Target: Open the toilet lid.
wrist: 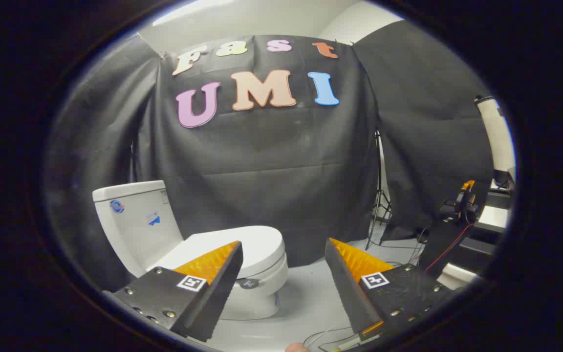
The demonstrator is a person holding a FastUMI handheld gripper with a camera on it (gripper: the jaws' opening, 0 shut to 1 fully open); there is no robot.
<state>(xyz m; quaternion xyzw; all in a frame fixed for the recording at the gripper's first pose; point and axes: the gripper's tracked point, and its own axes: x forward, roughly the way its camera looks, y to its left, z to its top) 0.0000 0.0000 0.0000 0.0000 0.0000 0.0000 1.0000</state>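
A white toilet (262,288) stands on the pale floor, its tank (135,220) against the black cloth wall. The lid (257,247) lies flat and closed over the seat, its front rim facing the right finger's side. My gripper (284,247) hovers open with nothing between its fingers. The left finger (213,264) overlaps the near part of the lid in view; whether it touches the lid I cannot tell. The right finger (355,261) stands apart over bare floor to the right of the bowl.
A light stand (378,195) rises beyond the right finger by the cloth wall. Past it sit dark equipment with orange parts (465,200), red cables (445,249) and a white post (496,132). Thin wires (325,335) lie on the floor near the fingers.
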